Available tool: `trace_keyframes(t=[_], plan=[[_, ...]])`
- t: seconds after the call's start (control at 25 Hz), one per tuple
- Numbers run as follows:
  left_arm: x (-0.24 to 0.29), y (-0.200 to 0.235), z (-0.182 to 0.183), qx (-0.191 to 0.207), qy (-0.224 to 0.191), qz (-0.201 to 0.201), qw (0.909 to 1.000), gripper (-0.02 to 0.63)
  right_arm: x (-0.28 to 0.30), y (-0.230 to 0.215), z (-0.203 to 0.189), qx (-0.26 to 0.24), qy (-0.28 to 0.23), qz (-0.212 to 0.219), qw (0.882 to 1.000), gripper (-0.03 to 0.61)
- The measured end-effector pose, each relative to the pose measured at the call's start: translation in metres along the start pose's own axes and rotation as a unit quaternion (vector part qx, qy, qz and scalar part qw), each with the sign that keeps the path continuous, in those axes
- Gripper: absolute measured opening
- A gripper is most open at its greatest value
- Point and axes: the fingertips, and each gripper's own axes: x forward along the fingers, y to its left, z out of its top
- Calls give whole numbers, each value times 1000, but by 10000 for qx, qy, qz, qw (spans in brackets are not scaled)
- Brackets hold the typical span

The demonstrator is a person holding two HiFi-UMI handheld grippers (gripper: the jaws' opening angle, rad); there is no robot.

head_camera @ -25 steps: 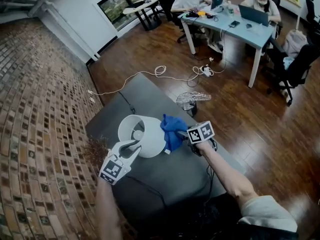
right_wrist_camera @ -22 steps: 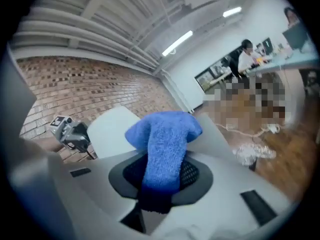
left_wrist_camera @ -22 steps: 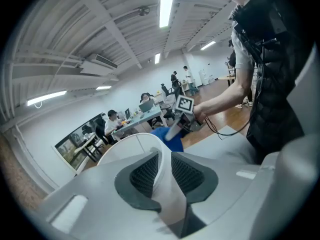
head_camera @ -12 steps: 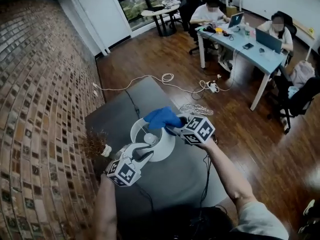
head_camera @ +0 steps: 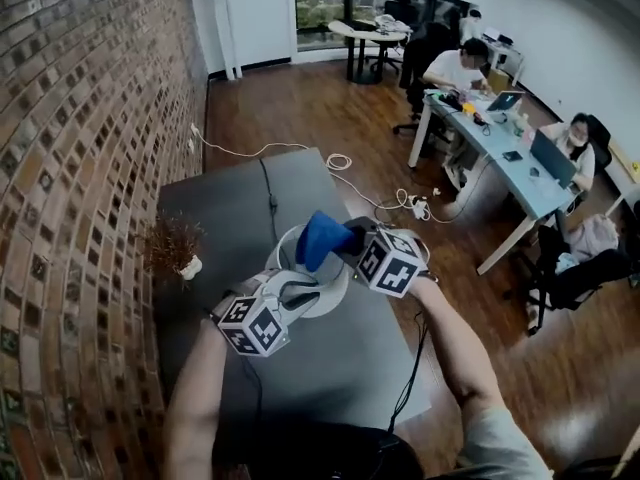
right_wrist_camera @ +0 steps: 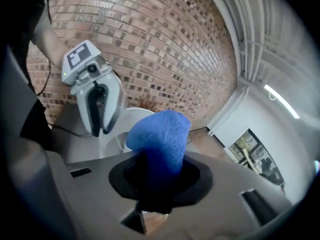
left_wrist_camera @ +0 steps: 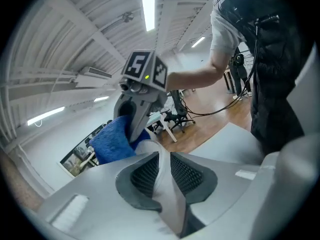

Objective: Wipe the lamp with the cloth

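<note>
A white lamp shade (head_camera: 325,286) is held over the dark grey table (head_camera: 230,218). My left gripper (head_camera: 305,293) grips the shade's thin rim (left_wrist_camera: 162,184) from the near side. Its jaws are closing, and the pads (left_wrist_camera: 187,174) press on that rim. My right gripper (head_camera: 347,245) is shut on a bunched blue cloth (head_camera: 322,236), which sticks out past its jaws (right_wrist_camera: 162,134). The cloth sits over the shade's upper far rim, touching or just above it. In the right gripper view the shade (right_wrist_camera: 127,121) lies behind the cloth, with the left gripper beside it.
A small pot of dried twigs (head_camera: 172,248) stands at the table's left edge, by the brick wall (head_camera: 80,168). A black cable (head_camera: 268,193) runs across the far tabletop. White cables (head_camera: 400,203) lie on the wood floor. People sit at desks (head_camera: 500,138) far right.
My right gripper has risen and rolled, carrying the cloth from the shade's right side to its upper rim. The left gripper keeps hold of the shade and has shifted a little.
</note>
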Motion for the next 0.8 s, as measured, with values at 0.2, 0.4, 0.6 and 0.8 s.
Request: trace_keyframes(t=[0.2, 0.4, 0.6, 0.8], plan=[[0, 4, -2, -10, -139, 98, 9999, 83, 15, -7, 78, -1685, -268, -17, 9853, 97], [-7, 9, -7, -72, -202, 229, 9995, 87, 68, 43, 124, -3978, -663, 944, 9102, 98], [-12, 22, -19, -385, -192, 337, 9985, 97, 72, 12, 86, -3565, -438, 1137, 9263, 95], [-16, 38, -30, -685, -298, 515, 9959, 101, 52, -10, 26, -2972, 226, 912, 9502, 95]])
